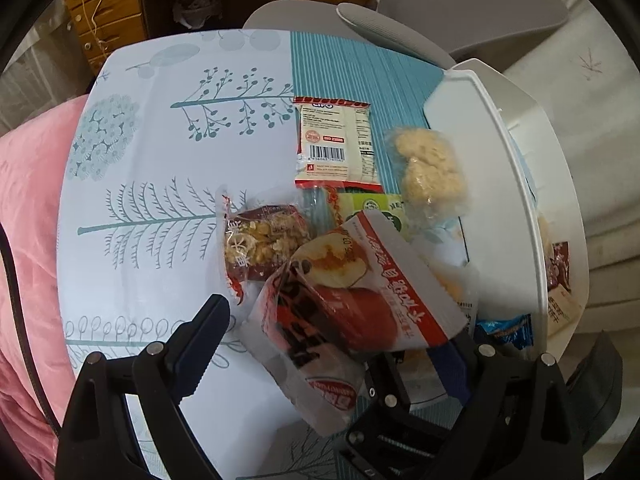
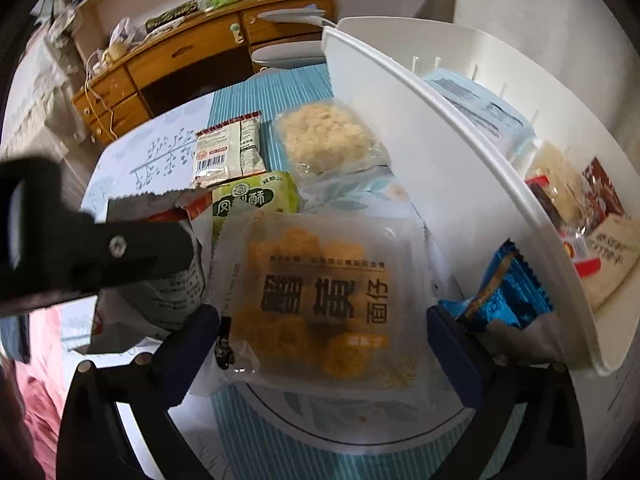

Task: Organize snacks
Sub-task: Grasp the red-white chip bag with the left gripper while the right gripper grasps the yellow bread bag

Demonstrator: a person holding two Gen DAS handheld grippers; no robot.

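Observation:
Snack packets lie on a patterned tablecloth beside a white bin (image 1: 516, 168). My left gripper (image 1: 332, 344) is open, its fingers either side of a red and white packet (image 1: 352, 296) that rests tilted between them. Beyond it lie a nut snack packet (image 1: 260, 244), a white barcode packet (image 1: 336, 144), a green packet (image 1: 368, 208) and a clear bag of pale puffs (image 1: 432, 168). My right gripper (image 2: 324, 344) is open around a clear packet of yellow pieces (image 2: 320, 296). The left gripper's finger (image 2: 116, 248) shows at the left in the right wrist view.
The white bin (image 2: 460, 160) on the right holds several packets. A blue foil packet (image 2: 504, 300) leans against its outside wall. A grey chair (image 1: 460, 12) and a wooden desk (image 2: 192, 56) stand behind the table. A pink blanket (image 1: 24, 208) lies left.

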